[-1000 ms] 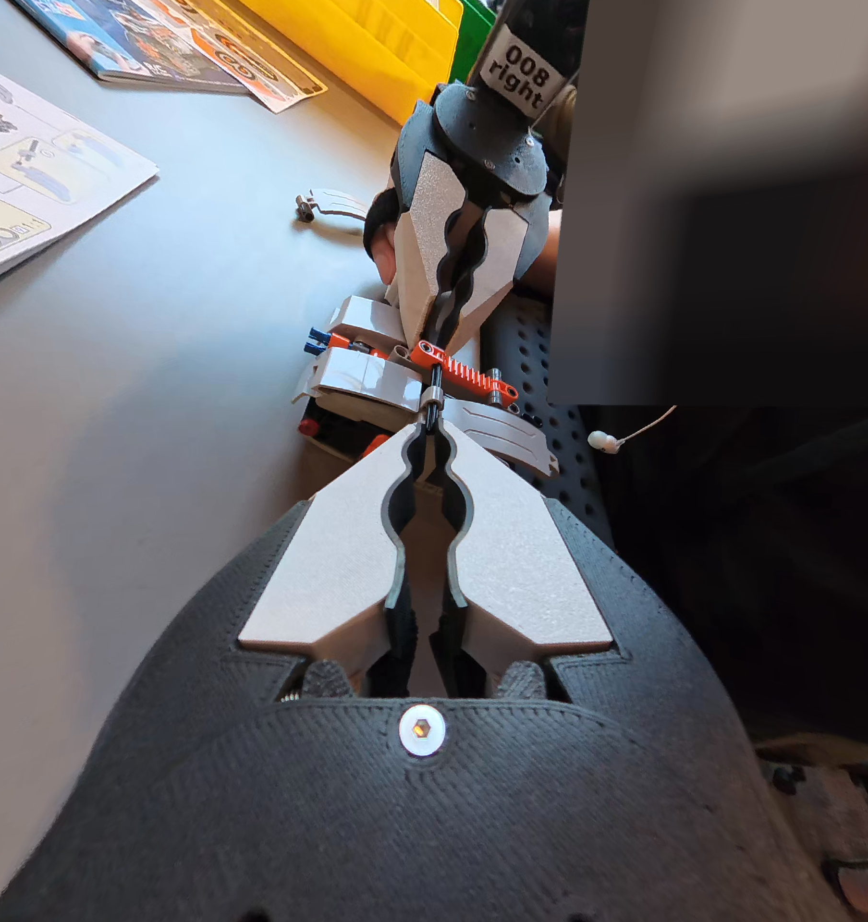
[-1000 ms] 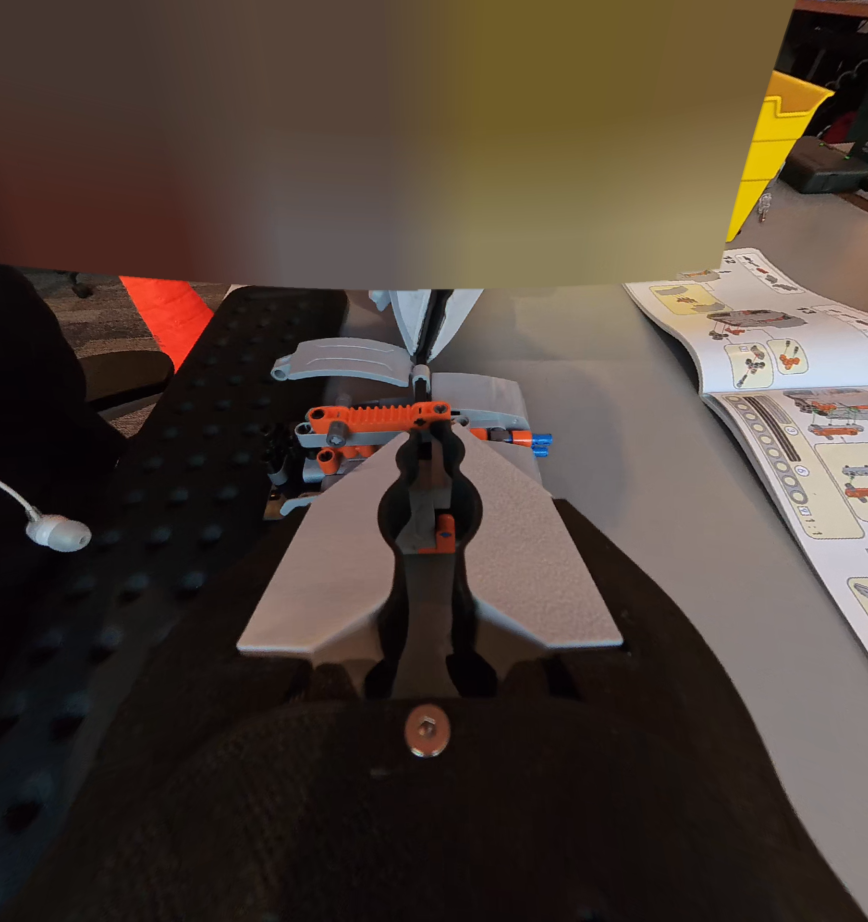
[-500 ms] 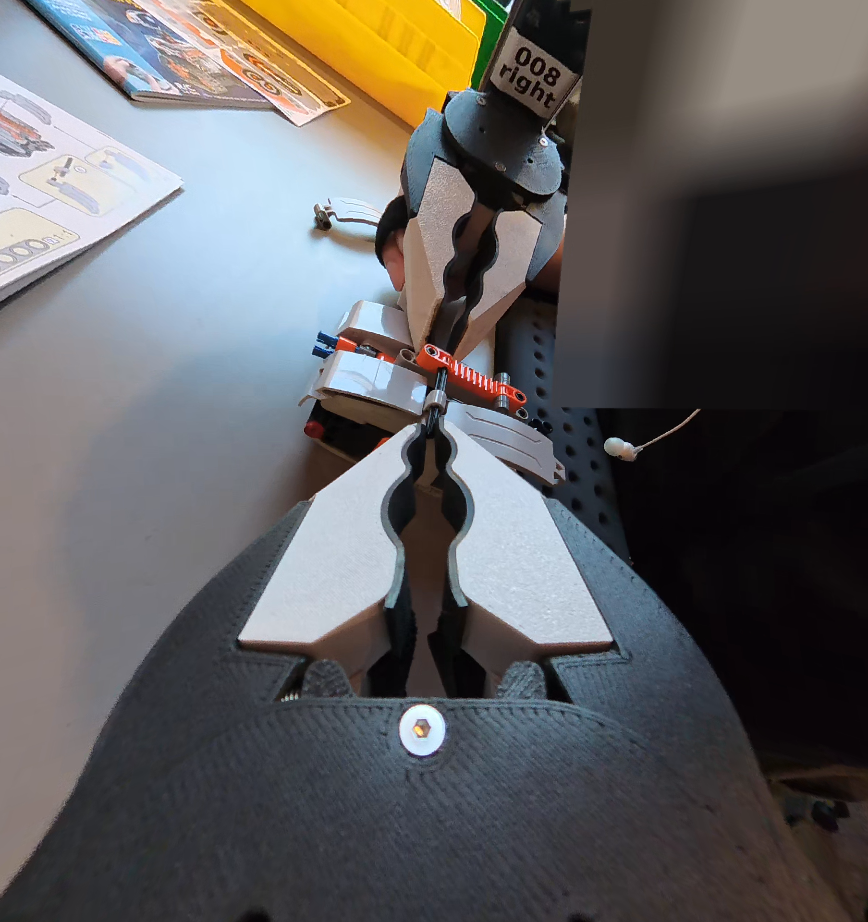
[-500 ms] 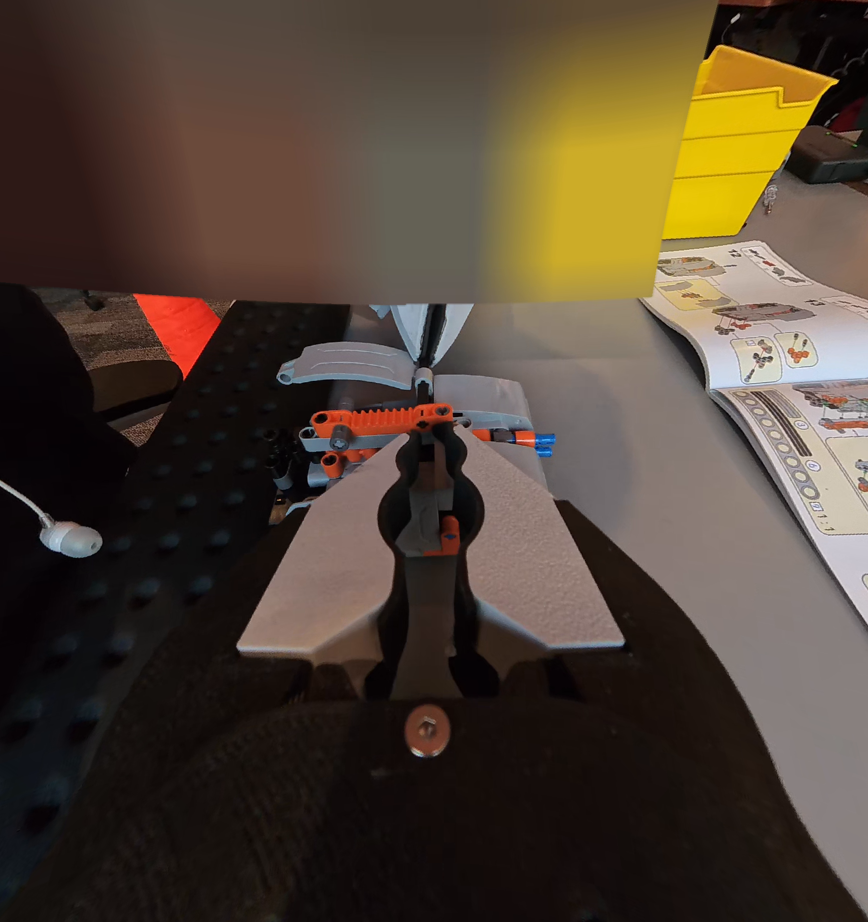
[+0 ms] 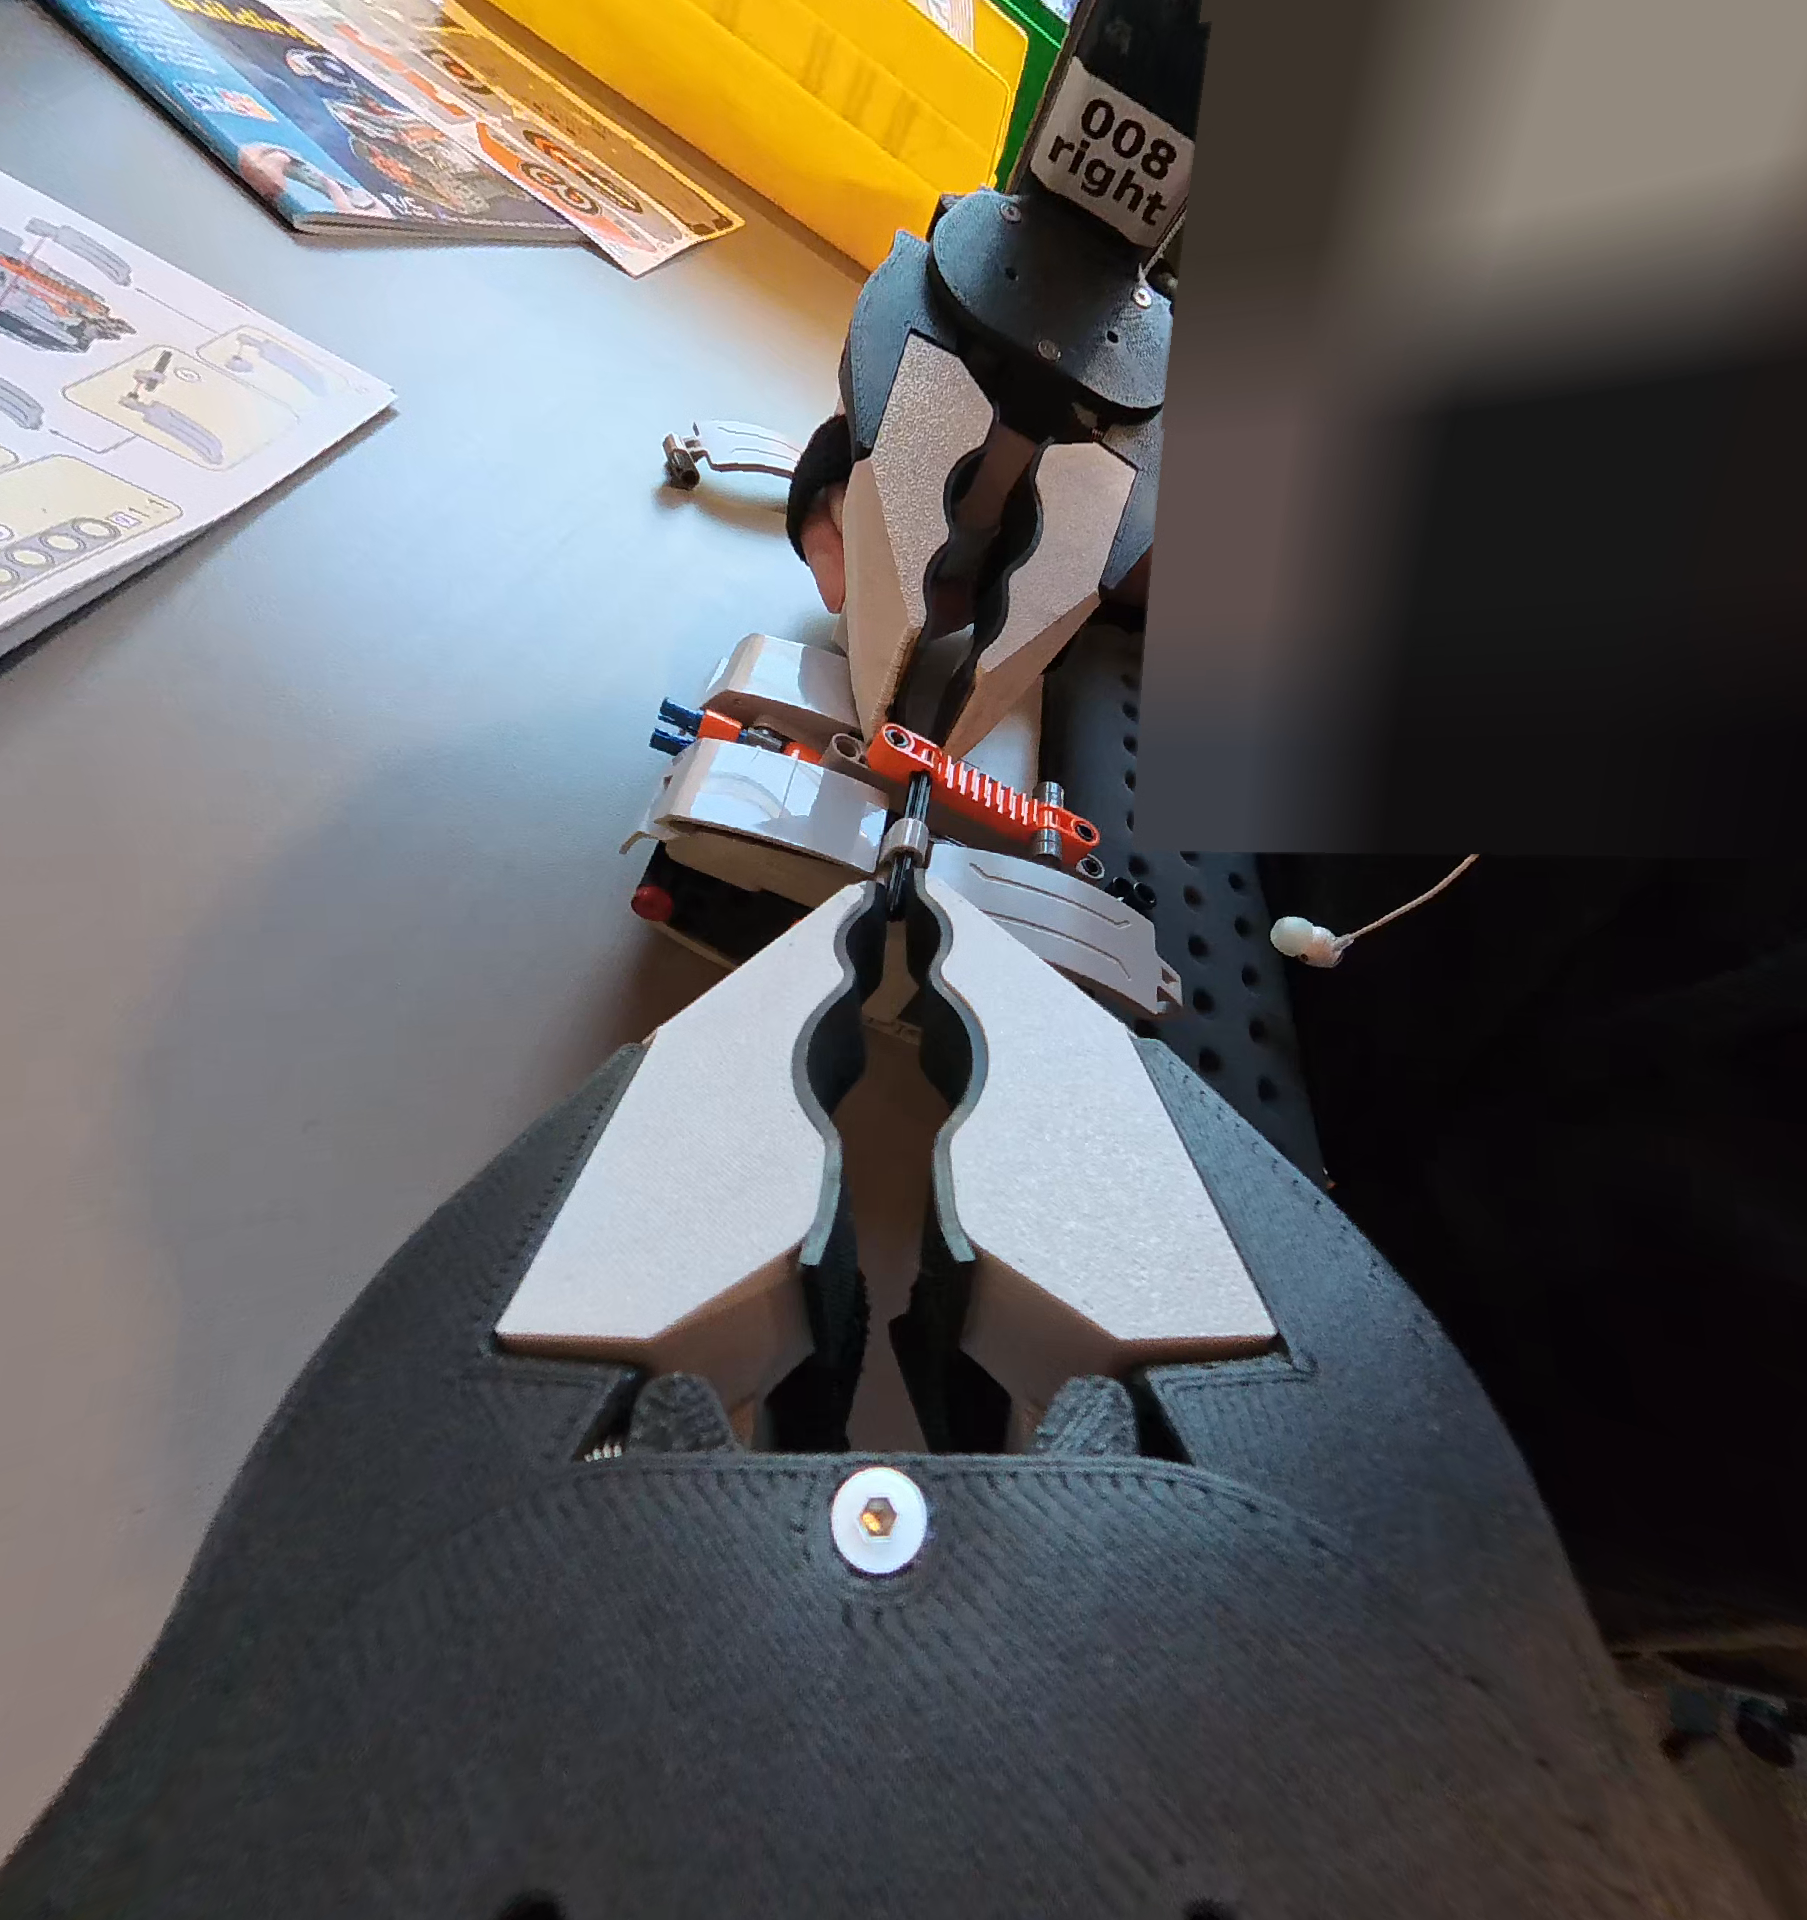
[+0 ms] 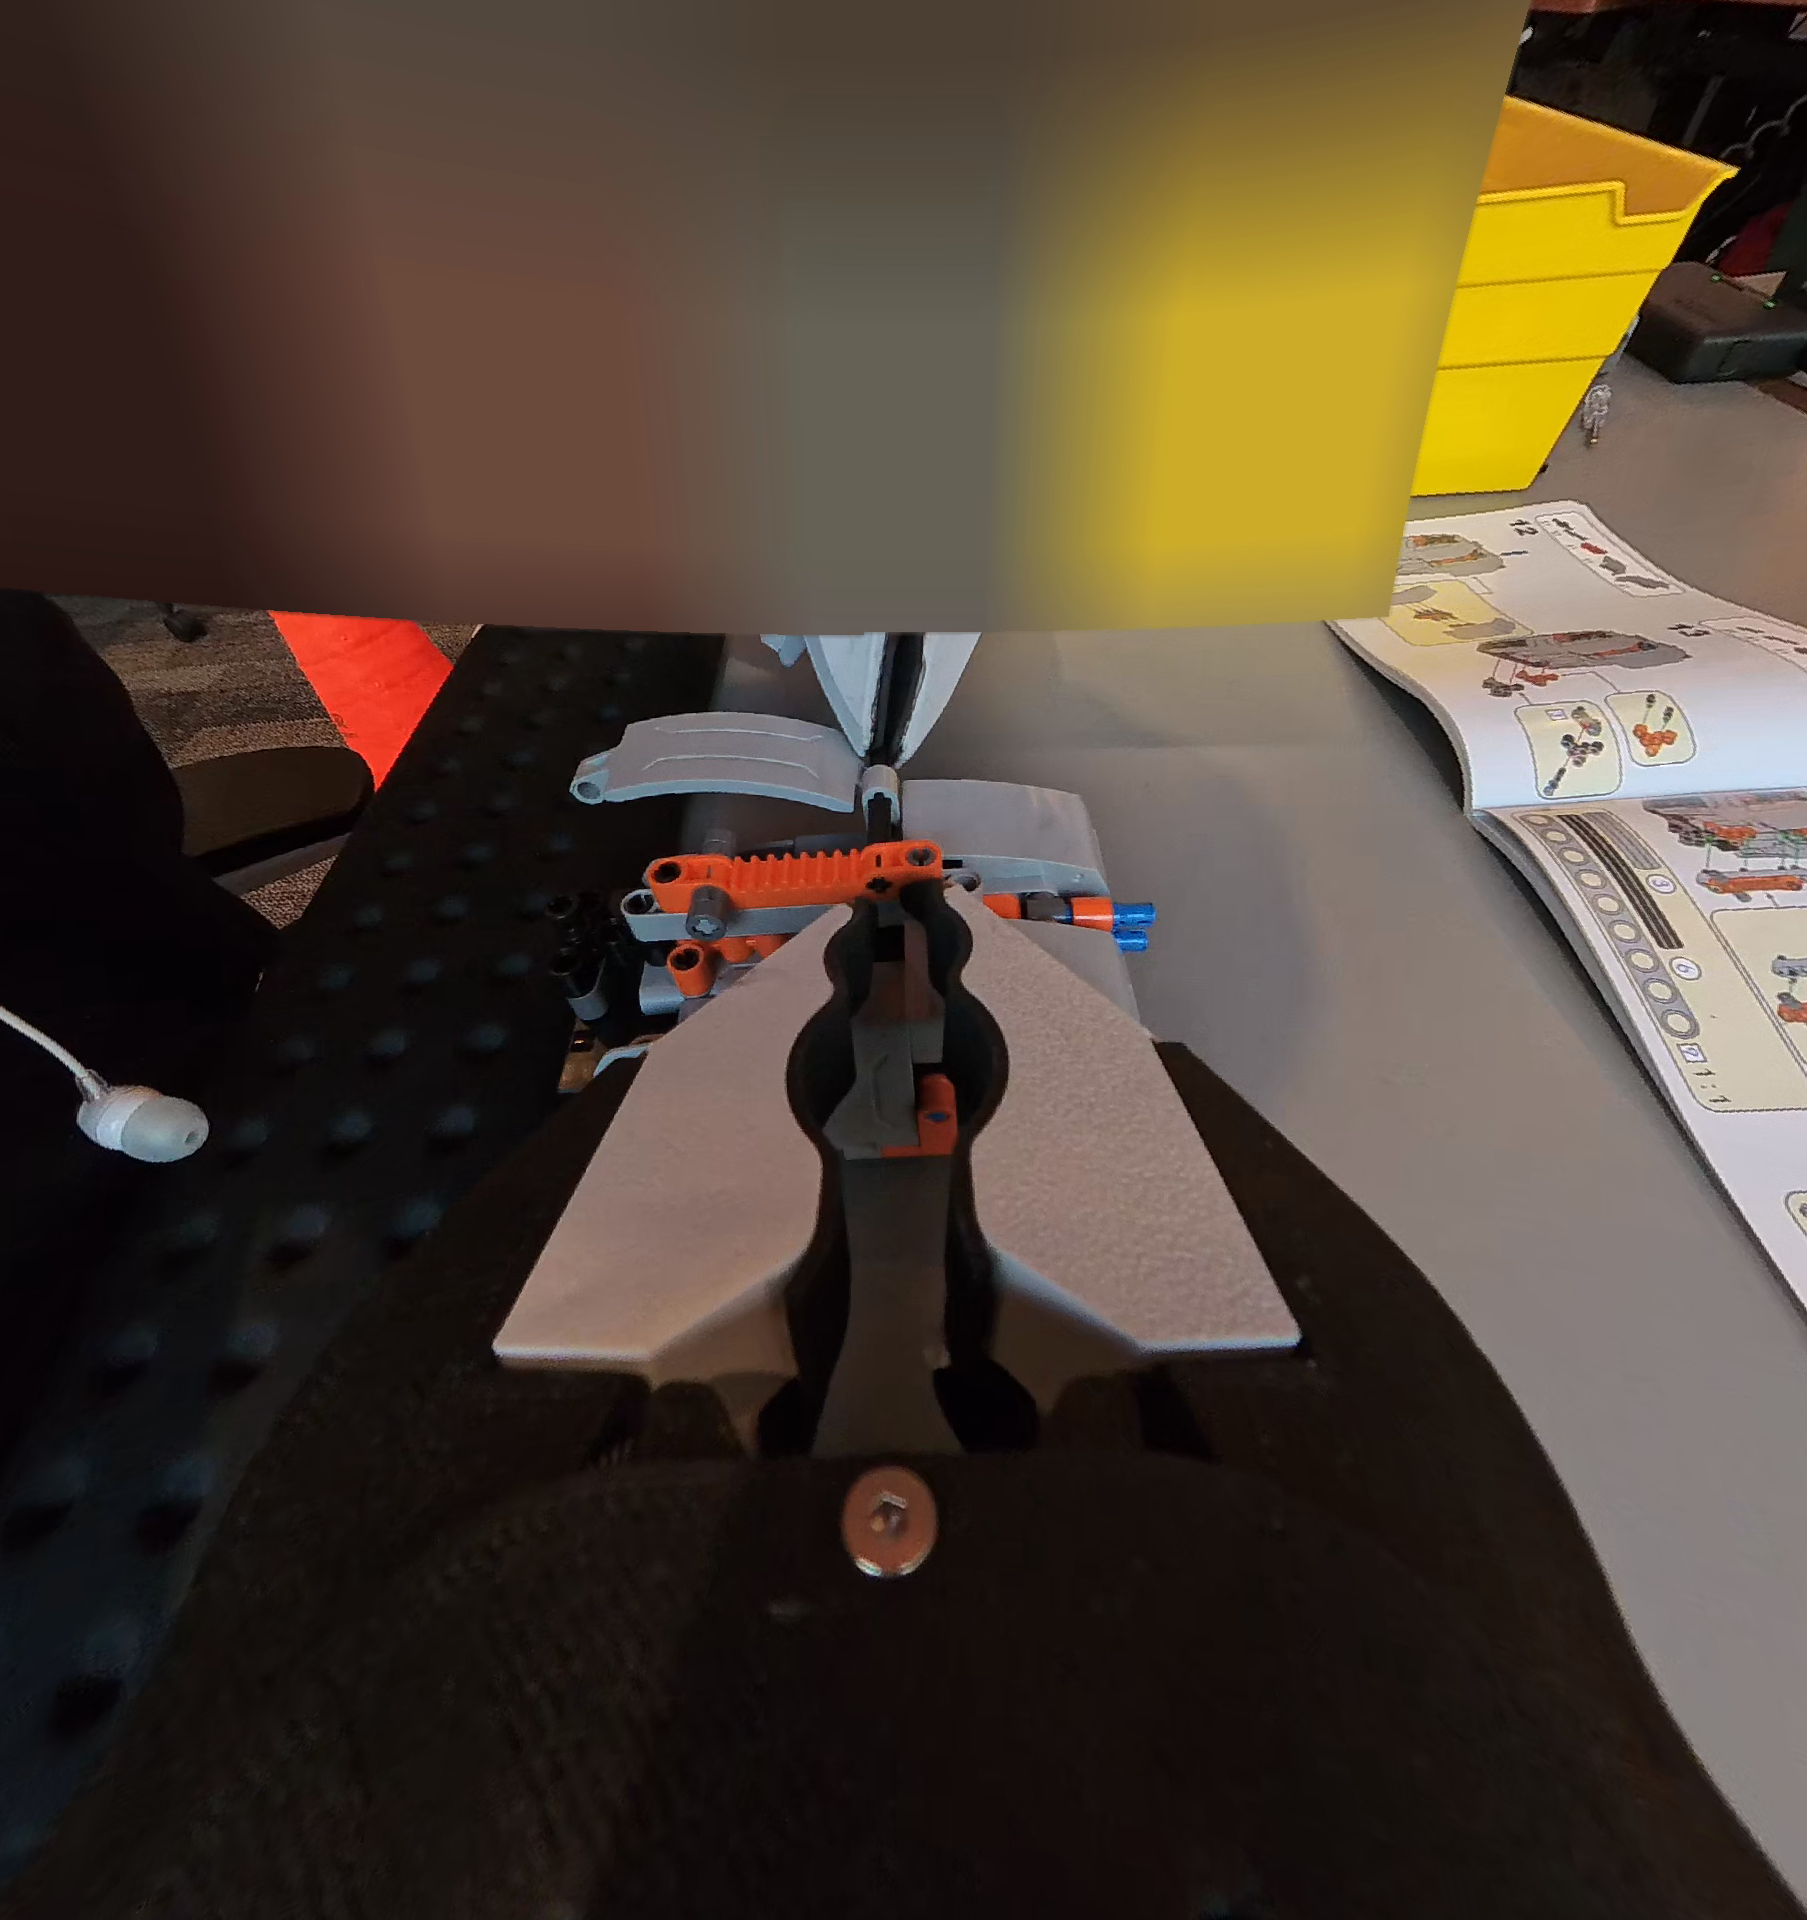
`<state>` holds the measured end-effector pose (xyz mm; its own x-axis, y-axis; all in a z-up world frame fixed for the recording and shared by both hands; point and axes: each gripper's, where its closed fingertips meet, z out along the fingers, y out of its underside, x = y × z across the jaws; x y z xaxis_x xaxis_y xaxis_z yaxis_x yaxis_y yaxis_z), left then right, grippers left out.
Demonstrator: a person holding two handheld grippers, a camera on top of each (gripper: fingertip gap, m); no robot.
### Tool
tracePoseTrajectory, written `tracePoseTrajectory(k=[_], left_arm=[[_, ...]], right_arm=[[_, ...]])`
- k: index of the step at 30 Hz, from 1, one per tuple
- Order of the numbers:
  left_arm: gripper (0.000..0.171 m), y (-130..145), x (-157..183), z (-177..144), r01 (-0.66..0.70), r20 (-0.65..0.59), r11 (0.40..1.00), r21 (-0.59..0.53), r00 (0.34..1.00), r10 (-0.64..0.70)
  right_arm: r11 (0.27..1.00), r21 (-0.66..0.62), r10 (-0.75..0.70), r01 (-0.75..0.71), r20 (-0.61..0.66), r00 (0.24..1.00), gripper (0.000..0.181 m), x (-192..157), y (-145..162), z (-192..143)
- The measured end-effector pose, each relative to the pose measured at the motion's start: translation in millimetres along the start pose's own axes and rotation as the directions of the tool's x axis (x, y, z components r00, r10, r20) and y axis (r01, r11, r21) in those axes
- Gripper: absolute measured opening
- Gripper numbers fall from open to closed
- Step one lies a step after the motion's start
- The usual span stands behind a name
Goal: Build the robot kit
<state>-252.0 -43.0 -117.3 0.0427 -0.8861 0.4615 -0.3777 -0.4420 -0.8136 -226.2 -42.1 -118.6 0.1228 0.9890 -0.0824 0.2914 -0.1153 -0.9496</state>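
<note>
- The grey, orange and black plastic brick model (image 5: 774, 800) sits on the grey tabletop (image 5: 255, 935), half on a black perforated mat (image 6: 379, 1039), with both grippers meeting over it from opposite sides.
- The left gripper (image 5: 894, 904) has its grey fingertips pressed together on a thin black axle (image 5: 914, 805) that stands out of the model and carries a small grey bush (image 5: 909, 836).
- The right gripper (image 6: 894, 909) is closed at its tips against the orange toothed rack beam (image 6: 795, 873) on top of the model; it seems to pinch the axle's far end there, though the contact is partly hidden.
- A loose curved grey panel piece (image 5: 733, 462) lies on the table beyond the model.
- An open white instruction booklet (image 6: 1657, 831) lies beside the model, with a yellow plastic bin (image 6: 1543, 312) farther beyond it.
- A white earbud on a cord (image 6: 140, 1122) hangs near the mat's edge.
</note>
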Motion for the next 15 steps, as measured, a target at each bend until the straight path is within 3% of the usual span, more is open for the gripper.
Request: tracePoseTrajectory(k=[15], left_arm=[[0.001, -1.8, 2.3, 5.7, -0.023, 0.004, 1.0, -0.011, 1.0, 0.023]], right_arm=[[1.0, -0.008, 0.0, 0.0, -0.013, 1.0, 0.005, 1.7, 0.7, 0.1]])
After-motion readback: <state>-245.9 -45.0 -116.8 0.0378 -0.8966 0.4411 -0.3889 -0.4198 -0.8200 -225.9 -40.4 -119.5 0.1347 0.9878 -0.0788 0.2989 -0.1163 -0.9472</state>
